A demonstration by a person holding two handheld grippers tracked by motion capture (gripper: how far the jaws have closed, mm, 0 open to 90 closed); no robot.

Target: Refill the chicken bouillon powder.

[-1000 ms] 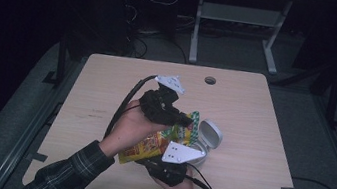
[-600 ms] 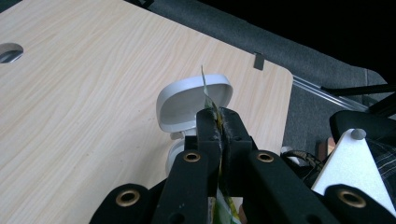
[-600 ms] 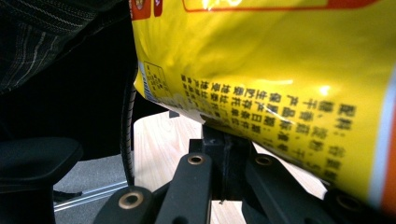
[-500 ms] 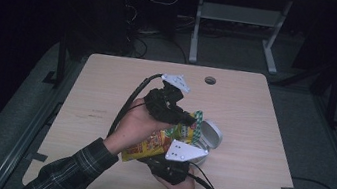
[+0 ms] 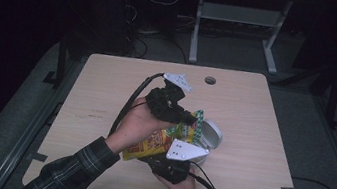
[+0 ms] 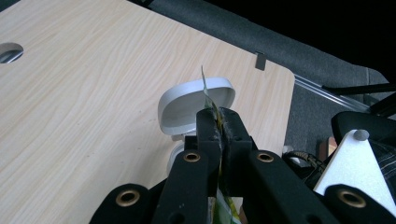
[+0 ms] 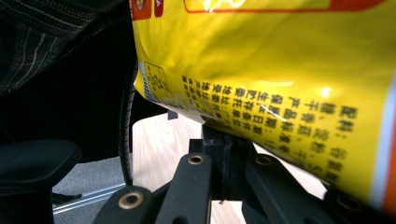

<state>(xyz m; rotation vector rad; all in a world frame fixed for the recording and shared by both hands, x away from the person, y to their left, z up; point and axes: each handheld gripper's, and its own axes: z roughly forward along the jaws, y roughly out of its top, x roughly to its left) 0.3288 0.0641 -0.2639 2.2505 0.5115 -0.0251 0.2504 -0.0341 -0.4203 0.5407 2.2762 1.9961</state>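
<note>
Two grippers share one snack bag [image 5: 156, 143], and what matters for your next move is how the bag's long axis runs between them. From the high view, the yellow bag lies slanted over the near middle of the table [image 5: 261, 138], its low end toward you and left, its green top edge up and to the right. Your left gripper [image 5: 188, 120] sits at that upper edge; your right gripper [image 5: 174, 163] sits under the lower half, nearer you. A white oval case [image 5: 211, 135] rests on the table just beyond the bag's top.

In the left gripper view, your jaws are pressed together on the bag's thin top edge [image 6: 215, 116], which sticks up between them, with the white case [image 6: 196, 102] lying open directly ahead.

In the right gripper view, your jaws are closed, and the bag's printed yellow face [image 7: 280, 84] hangs just above and across them; whether they pinch a fold of it I cannot tell.

I judge any pull apart would run along that slant, top edge away from you.
</note>
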